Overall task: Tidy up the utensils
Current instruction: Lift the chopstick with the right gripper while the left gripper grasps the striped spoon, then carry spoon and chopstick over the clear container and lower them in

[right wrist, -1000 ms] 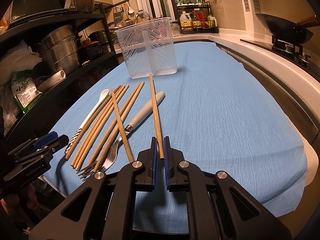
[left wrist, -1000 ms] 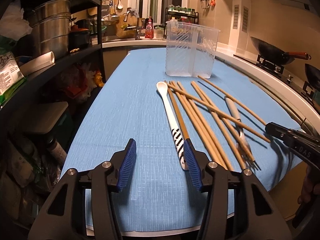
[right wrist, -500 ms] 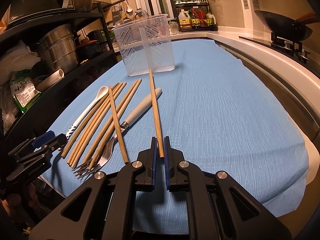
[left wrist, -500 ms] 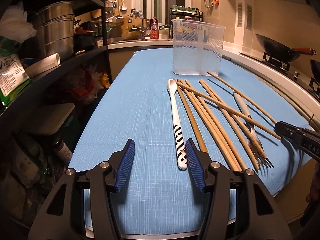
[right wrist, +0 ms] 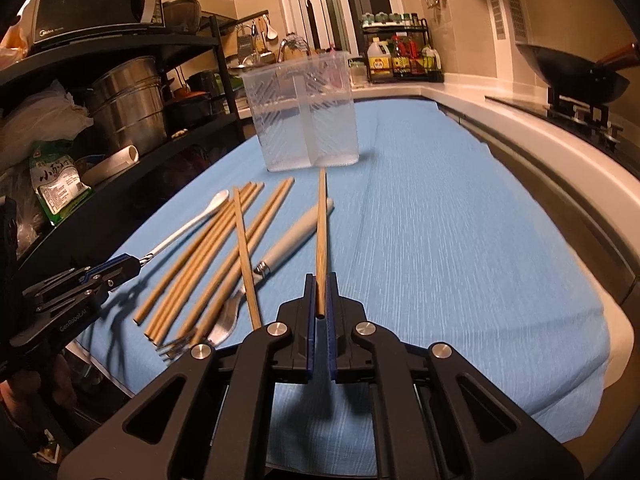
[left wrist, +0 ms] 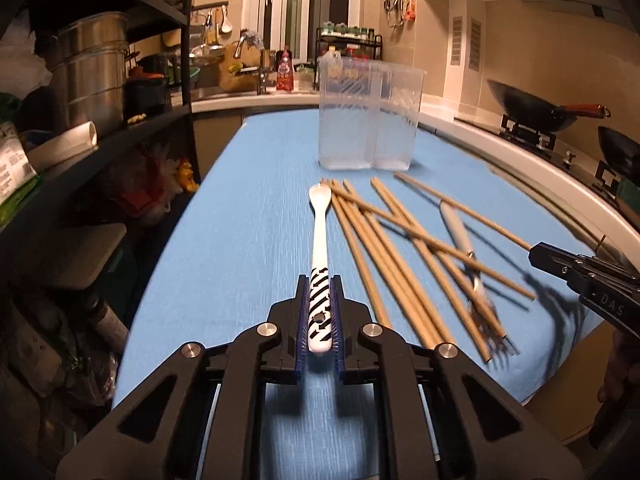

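Kitchen, warm dim light. Long counter (left wrist: 240, 216) under a blue woven cloth; black metal shelving (right wrist: 120, 46) along one side with steel stockpots (left wrist: 94, 76), a black wok on a stove (left wrist: 536, 110) along the other. A clear plastic two-compartment utensil holder (left wrist: 370, 120) stands upright at the far end of the cloth.

Left tongs (left wrist: 319, 316) are closing on the striped end of a white ceramic spoon with black stripes on its handle (left wrist: 320, 240) — blue pads (left wrist: 337, 312) against both sides of the handle. Spoon's long axis runs straight away from the tongs, bowl end toward the holder and stopping short of it.

Right tongs (right wrist: 320, 312) are clenched on the near end of a single tan wooden chopstick (right wrist: 321, 220). It points toward the holder, far tip just short of its base, crossing over a fork with a pale grey handle (right wrist: 292, 240).

Loose bunch of tan wooden chopsticks (left wrist: 384, 252) lies on the cloth between spoon and fork, roughly parallel, one laid slantwise across the rest. Fork's tines (right wrist: 176, 346) point toward the counter's near edge.
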Demonstrator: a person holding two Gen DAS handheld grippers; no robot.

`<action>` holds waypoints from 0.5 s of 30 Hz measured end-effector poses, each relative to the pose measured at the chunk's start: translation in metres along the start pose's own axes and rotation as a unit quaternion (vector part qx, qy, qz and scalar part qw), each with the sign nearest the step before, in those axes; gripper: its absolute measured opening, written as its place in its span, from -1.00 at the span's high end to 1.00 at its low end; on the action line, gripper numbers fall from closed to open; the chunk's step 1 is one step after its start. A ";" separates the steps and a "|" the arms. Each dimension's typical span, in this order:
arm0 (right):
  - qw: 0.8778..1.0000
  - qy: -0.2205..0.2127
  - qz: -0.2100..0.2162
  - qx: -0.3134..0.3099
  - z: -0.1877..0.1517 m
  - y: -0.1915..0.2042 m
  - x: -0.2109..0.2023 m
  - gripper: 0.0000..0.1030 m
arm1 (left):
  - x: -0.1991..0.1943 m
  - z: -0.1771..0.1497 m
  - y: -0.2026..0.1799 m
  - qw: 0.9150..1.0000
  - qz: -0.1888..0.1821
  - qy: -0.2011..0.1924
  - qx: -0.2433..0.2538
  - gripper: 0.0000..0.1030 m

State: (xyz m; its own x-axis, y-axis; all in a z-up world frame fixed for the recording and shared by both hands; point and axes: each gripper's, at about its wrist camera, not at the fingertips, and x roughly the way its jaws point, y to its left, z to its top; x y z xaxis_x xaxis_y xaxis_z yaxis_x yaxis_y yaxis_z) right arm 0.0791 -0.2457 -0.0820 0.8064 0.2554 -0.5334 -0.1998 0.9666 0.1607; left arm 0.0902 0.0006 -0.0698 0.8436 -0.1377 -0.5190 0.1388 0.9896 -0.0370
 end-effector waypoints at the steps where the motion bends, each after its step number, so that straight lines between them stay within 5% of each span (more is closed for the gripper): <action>1: 1.000 -0.004 0.000 -0.001 0.003 0.001 -0.002 0.90 | -0.005 0.004 0.000 1.000 -0.002 -0.011 0.001 0.80; 15: 0.998 -0.068 0.006 -0.018 0.068 0.009 -0.025 0.90 | -0.035 0.064 -0.009 0.995 -0.030 -0.090 0.014 0.80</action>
State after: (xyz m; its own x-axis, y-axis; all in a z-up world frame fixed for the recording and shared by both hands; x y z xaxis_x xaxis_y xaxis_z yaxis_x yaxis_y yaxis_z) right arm 0.0946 -0.2454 -0.0106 0.8713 0.2632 -0.4142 -0.2270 0.9644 0.1354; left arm 0.0928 -0.0057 0.0035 0.9119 -0.2049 -0.3556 0.2049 0.9780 -0.0379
